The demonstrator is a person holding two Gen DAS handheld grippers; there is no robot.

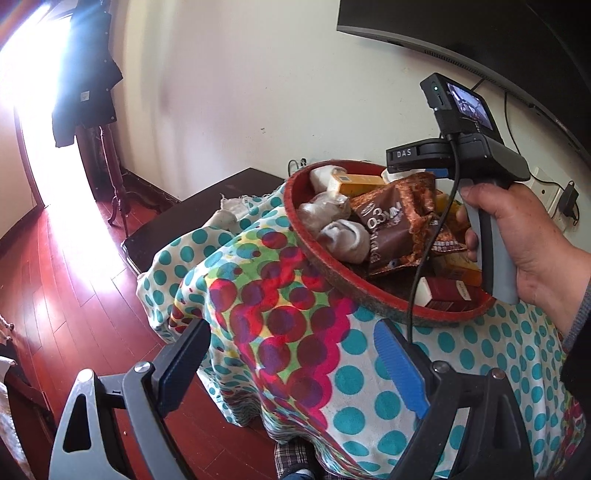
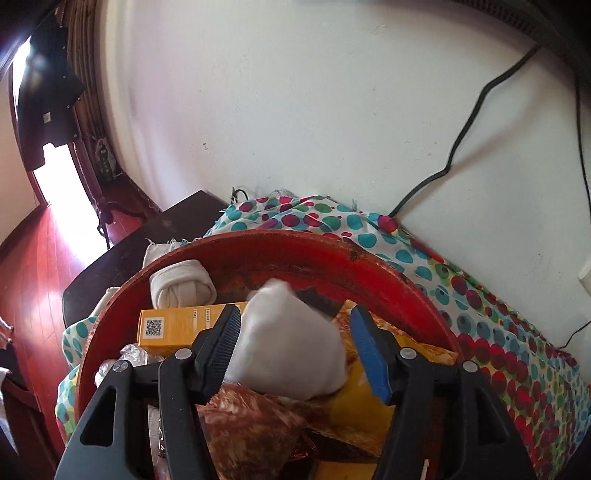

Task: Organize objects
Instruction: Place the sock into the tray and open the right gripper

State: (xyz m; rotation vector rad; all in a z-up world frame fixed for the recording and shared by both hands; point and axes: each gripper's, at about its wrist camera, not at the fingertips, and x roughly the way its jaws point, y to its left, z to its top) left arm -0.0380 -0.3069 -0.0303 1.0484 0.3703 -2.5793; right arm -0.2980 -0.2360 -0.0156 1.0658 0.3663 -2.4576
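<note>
A round red tray [image 1: 295,221] [image 2: 332,254] stands on a polka-dot cloth [image 1: 288,306] and holds rolled white socks [image 1: 347,236], a yellow box [image 1: 360,182] [image 2: 177,326], brown snack packets [image 1: 391,225], and a red box [image 1: 452,293]. My left gripper [image 1: 291,354] is open and empty, low in front of the tray over the cloth. My right gripper [image 2: 293,339] is open over the tray, with a blurred white bundle [image 2: 291,347] between its fingers, not clamped. Another rolled sock [image 2: 183,282] lies at the tray's far left.
A dark wooden table [image 1: 192,214] stands beyond the cloth on the left. Red wood floor [image 1: 74,266] lies below on the left. A white wall [image 2: 295,110] with black cables [image 2: 461,136] is close behind the tray. A monitor [image 1: 480,33] hangs at the upper right.
</note>
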